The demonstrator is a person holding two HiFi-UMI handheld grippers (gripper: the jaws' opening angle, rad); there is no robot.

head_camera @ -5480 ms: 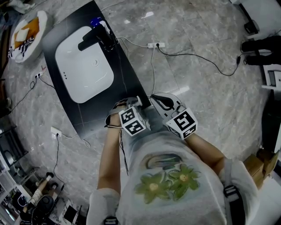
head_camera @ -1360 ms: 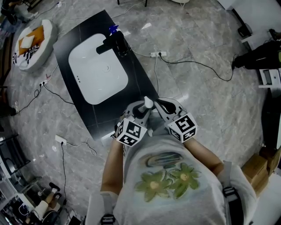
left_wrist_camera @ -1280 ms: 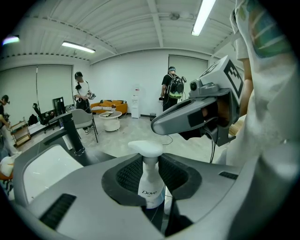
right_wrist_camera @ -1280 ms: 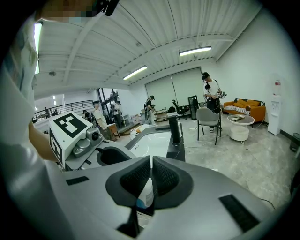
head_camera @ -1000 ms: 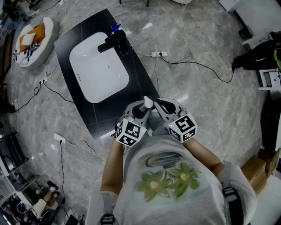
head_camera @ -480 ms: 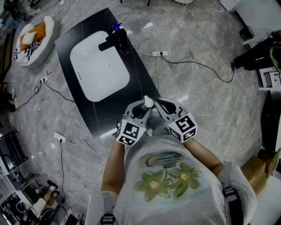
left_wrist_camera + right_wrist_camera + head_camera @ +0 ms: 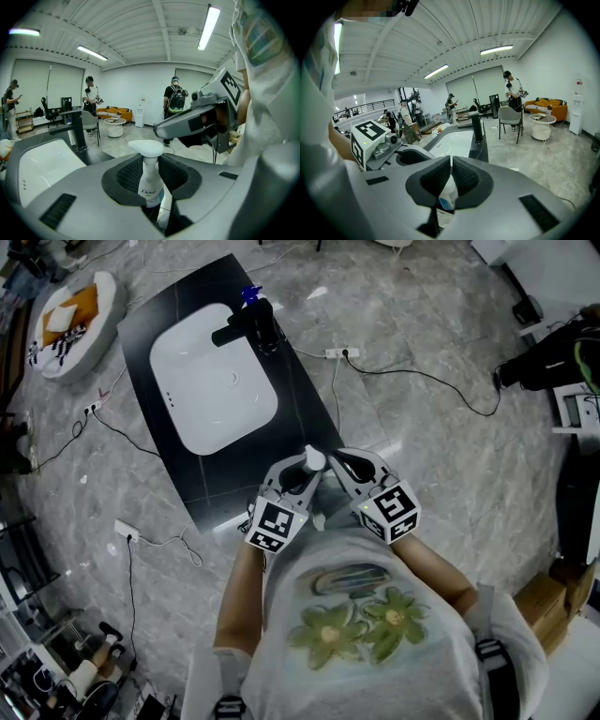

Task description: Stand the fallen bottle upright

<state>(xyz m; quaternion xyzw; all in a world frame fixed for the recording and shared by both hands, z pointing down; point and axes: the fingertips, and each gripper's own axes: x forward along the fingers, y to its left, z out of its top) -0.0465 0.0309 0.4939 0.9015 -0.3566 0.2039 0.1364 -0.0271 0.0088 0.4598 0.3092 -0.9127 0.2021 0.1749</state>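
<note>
A white pump bottle with a broad white cap stands upright between the pads of my left gripper, which is shut on its neck. In the head view its cap shows just ahead of the left gripper, close to the person's body and over the near end of the black counter. My right gripper sits right beside it, jaws together with nothing between them. In the right gripper view the bottle's labelled body shows below the shut right gripper.
The black counter holds a white sink basin and a black faucet at its far end. A power strip and cables lie on the marble floor. A round white table stands at far left. Several people stand in the room behind.
Since the earliest frame the left gripper has come up beside the right one, with the bottle's white cap showing between them. Over the last second only the left gripper's marker cube has rolled slightly.
</note>
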